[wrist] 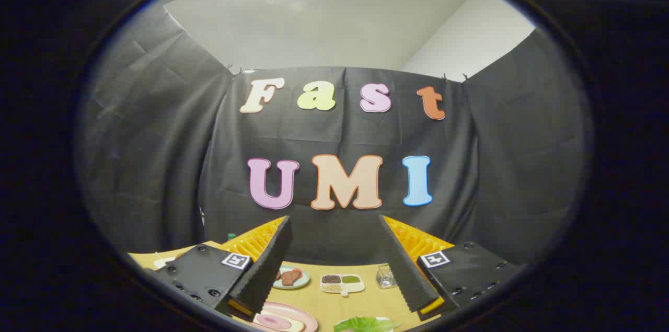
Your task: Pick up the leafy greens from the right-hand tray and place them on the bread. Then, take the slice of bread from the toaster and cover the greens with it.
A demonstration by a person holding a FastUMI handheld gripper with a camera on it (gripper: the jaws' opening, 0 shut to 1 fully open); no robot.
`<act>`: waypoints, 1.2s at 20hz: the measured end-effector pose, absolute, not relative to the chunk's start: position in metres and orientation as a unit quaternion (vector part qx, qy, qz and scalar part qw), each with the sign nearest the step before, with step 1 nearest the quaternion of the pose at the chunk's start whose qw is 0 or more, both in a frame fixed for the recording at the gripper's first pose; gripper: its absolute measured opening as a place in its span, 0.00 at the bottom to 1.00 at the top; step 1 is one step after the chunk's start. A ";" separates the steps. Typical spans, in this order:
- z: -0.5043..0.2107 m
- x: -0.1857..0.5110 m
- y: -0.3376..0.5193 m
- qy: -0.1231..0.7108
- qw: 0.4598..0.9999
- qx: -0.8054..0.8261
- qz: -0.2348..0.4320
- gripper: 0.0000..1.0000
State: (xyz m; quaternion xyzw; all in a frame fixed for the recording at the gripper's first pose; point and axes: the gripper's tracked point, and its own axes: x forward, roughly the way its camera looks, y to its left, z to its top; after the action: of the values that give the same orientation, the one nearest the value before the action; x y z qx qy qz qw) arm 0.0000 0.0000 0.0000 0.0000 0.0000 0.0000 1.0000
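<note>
Gripper view, low in the frame: the gripper (334,259) hangs above the table (360,303), fingers spread wide, grasping nothing. Leafy greens (366,324) sit at bottom centre, near a pink plate (292,317) bottom left.

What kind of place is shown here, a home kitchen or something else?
Probably a recording booth staged as a kitchen table: black cloth walls, a wooden table with plated food and leafy greens. The hand-held gripper is open above it.
</note>
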 end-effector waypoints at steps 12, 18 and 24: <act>-0.002 0.016 -0.010 0.011 1.000 0.001 -0.008 1.00; -0.011 0.020 -0.015 0.020 1.000 -0.004 -0.002 1.00; -0.035 0.028 -0.033 0.063 0.997 -0.043 0.028 1.00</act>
State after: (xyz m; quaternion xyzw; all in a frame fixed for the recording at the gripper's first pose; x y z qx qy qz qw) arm 0.0280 -0.0328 -0.0351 -0.0430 0.0630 0.0275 0.9967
